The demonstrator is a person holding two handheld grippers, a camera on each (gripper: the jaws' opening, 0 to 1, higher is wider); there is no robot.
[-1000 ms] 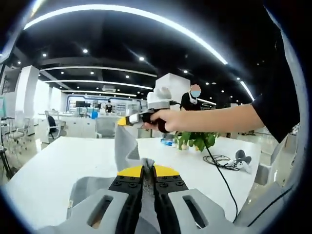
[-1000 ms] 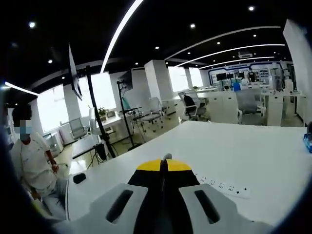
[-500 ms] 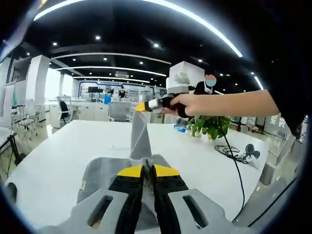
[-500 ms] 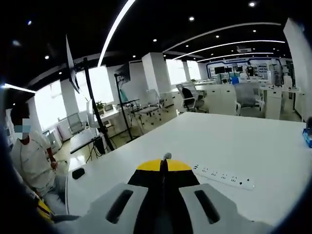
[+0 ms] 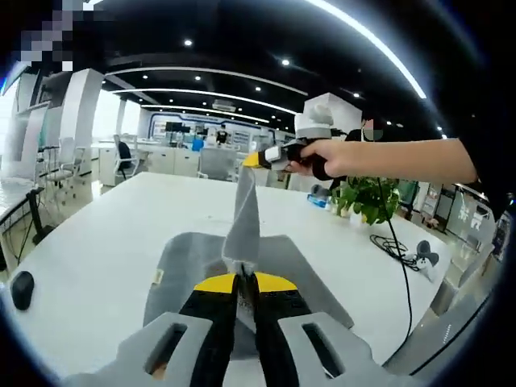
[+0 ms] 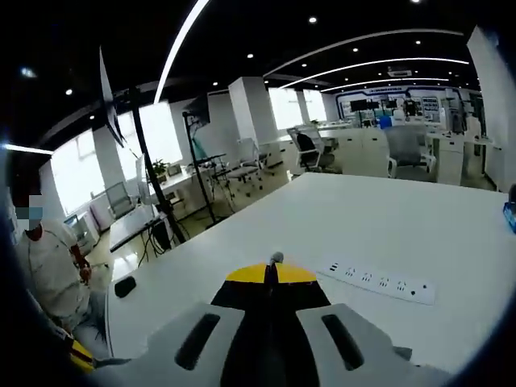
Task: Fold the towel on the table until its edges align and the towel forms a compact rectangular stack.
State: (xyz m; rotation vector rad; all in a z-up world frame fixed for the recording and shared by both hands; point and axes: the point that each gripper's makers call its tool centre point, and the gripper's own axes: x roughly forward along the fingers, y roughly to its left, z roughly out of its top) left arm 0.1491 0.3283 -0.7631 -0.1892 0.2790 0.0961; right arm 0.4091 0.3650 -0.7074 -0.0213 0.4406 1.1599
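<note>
On the left side of the left gripper view our left gripper [image 5: 239,278] has its jaws pinched tight on one corner of the grey towel [image 5: 193,262], and most of the towel lies flat on the white table [image 5: 89,258] below. Going right, the cloth rises in a thin strip to our right gripper [image 5: 256,160], which pinches the far corner up high, so we think both corners are held up to carry that edge over for a fold. In the right gripper view the right gripper [image 6: 275,270] has its jaws pressed together on a tiny bit of cloth, and a white power strip [image 6: 379,282] lies on the table past it.
</note>
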